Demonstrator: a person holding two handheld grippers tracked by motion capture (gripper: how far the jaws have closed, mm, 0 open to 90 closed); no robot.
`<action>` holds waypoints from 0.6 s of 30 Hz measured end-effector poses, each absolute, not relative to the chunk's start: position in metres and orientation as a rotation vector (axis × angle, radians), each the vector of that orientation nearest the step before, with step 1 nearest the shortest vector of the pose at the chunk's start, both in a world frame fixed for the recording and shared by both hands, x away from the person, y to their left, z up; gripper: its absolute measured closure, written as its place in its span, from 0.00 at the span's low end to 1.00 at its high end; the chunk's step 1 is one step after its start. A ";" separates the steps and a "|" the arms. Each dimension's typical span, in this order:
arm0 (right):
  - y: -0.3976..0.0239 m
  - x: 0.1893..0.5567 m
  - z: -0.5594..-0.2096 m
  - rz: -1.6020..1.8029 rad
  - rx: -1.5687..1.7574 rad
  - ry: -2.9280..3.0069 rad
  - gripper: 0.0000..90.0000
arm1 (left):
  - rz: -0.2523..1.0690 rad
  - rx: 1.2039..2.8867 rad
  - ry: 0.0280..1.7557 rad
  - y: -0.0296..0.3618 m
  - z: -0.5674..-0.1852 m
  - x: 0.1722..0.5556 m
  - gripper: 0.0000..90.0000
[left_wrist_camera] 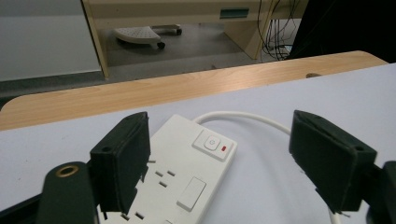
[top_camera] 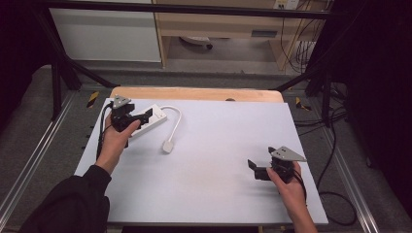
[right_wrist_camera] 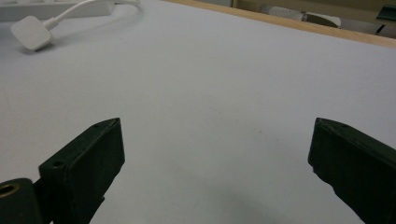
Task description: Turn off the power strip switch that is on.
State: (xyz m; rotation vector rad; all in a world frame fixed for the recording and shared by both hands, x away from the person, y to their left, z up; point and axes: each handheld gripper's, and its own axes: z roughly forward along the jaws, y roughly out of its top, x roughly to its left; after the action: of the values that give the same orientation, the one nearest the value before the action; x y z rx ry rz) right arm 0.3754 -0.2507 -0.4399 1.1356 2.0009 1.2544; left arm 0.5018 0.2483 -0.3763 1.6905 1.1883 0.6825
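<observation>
Two tongs gape. Left tongs (top_camera: 145,116) straddle the white power strip (left_wrist_camera: 187,168) at the desk's (top_camera: 218,194) far left, seemingly about to close; right tongs (top_camera: 252,169) hover empty, near right.

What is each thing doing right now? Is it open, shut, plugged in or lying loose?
left gripper: open, jaws wide apart over the power strip, gripping nothing.
right gripper: open, over bare table, holding nothing.
power strip: lying flat on the table, nothing plugged into the sockets that show.
plug: unplugged, lying loose on the table.
cord: slack, curved from strip to plug.
</observation>
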 end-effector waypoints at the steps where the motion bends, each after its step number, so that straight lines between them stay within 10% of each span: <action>1: -0.251 0.375 -0.440 1.254 1.136 2.001 0.05 | 0.682 1.692 1.189 0.248 -0.376 0.502 0.26; 18: -0.251 0.375 -0.440 1.254 1.136 2.000 0.05 | 0.648 1.734 1.196 0.247 -0.381 0.504 0.50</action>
State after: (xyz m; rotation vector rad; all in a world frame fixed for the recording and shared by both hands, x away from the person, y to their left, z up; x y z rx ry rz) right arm 0.3753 -0.2510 -0.4399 1.1362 2.0002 1.2537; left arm 0.5037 0.2469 -0.3808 1.7341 1.1959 0.6485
